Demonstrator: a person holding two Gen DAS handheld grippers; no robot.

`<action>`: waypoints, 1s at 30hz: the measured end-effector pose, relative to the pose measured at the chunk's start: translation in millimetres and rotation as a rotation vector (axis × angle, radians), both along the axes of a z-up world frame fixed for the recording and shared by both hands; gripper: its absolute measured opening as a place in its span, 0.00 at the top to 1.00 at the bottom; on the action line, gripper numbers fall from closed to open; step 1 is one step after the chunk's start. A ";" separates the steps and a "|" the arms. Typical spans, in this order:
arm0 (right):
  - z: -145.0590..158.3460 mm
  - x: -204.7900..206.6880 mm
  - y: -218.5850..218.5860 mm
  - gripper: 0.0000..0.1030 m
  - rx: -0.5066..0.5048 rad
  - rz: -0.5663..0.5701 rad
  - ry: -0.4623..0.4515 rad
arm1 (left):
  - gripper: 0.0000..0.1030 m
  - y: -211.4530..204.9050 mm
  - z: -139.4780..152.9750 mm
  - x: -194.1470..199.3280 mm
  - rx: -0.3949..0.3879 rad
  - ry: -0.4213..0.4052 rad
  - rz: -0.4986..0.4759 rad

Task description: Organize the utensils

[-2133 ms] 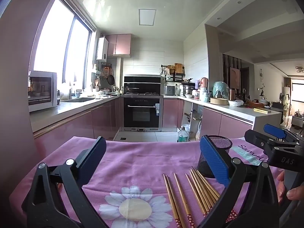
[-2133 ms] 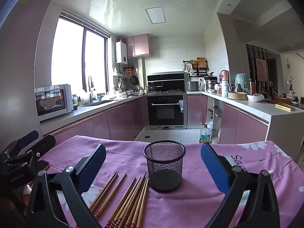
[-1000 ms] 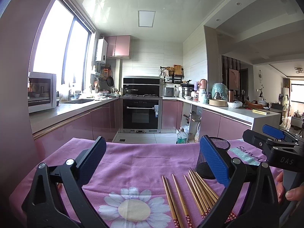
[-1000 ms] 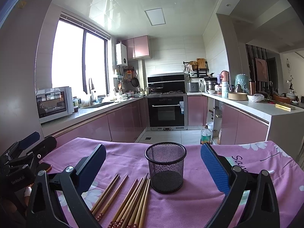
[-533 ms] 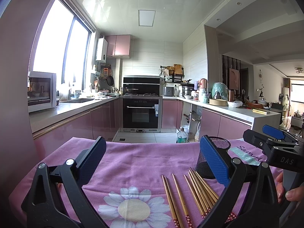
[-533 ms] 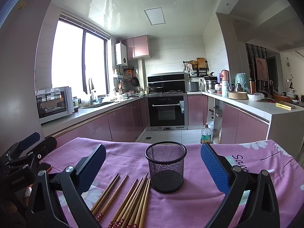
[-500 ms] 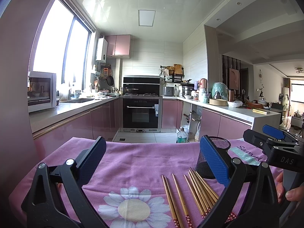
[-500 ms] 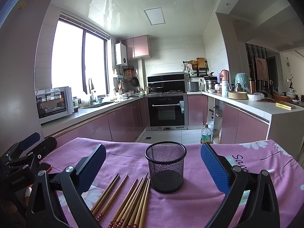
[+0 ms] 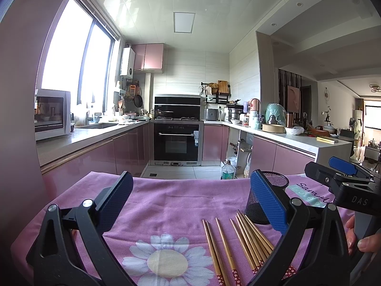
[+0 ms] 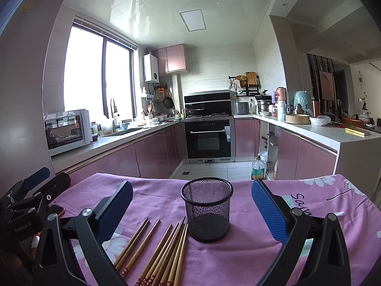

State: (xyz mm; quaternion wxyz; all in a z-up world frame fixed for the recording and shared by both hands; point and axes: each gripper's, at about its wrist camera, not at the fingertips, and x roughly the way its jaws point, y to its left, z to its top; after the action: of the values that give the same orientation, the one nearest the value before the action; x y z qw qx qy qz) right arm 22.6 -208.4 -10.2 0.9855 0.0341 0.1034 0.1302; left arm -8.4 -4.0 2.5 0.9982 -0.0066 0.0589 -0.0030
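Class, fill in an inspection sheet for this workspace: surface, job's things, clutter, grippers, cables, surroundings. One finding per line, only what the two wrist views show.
Surface: pink cloth with white daisy print covering the table.
Job's things: black wire-mesh cup, upright and empty; brown wooden chopsticks with red patterned ends lying loose on the cloth to its left, tips near its base.
Clutter: nothing seen on the cloth.
Grippers: left gripper open, holding nothing; right gripper open, holding nothing, the cup ahead between its fingers.
Cables: nothing seen.
Surroundings: kitchen with pink cabinets, black built-in oven, white microwave, and a plastic bottle on the floor.
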 end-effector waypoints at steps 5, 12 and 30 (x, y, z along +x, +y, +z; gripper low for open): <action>0.2 0.4 -0.4 0.06 0.000 -0.001 0.001 | 0.06 -0.2 -0.1 -0.3 0.001 -0.001 -0.001; 0.3 0.3 -0.3 0.06 0.001 -0.001 0.000 | 0.06 -0.2 -0.2 -0.2 -0.001 0.000 -0.001; 0.4 0.1 -2.2 0.06 0.004 -0.002 0.000 | 0.06 -1.5 -1.0 0.0 -0.001 0.001 -0.003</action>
State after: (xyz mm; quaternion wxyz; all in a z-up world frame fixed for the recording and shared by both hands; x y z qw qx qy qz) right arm 22.8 -210.6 -9.8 0.9855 0.0362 0.1030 0.1297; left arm -8.4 -5.5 1.4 0.9982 -0.0070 0.0592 -0.0045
